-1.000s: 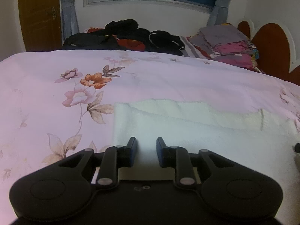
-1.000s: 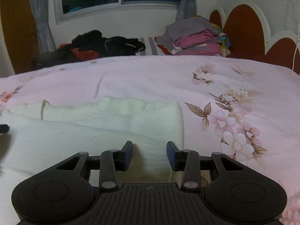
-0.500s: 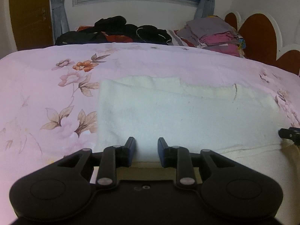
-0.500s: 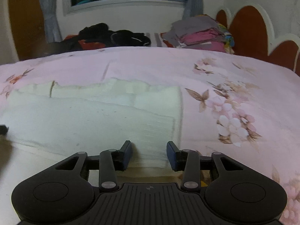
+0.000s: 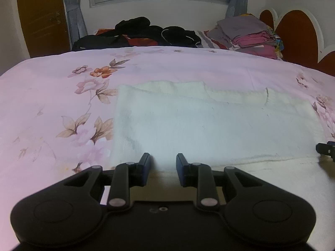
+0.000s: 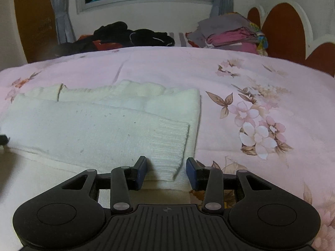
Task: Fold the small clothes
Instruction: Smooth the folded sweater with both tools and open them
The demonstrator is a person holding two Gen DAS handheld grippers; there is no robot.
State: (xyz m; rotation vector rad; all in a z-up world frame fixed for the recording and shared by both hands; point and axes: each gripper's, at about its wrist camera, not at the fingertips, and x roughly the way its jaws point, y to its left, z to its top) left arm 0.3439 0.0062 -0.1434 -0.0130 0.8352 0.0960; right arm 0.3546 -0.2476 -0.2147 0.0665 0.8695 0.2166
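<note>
Both claws stand parted, seemingly gripping nothing: left gripper and right gripper above the white knit garment.

The pink flowered bedspread lay bare across the left of the left wrist view and the right of the right wrist view, so a claw could have passed freely there. The cream knitted garment spread flat over the middle, low and no real barrier. A bare band of bedspread ran beyond it. At the top of both frames the far edge was blocked: a heap of dark clothes at upper centre and a stack of folded clothes at upper right, close against the headboard. Window wall closed the back.
</note>
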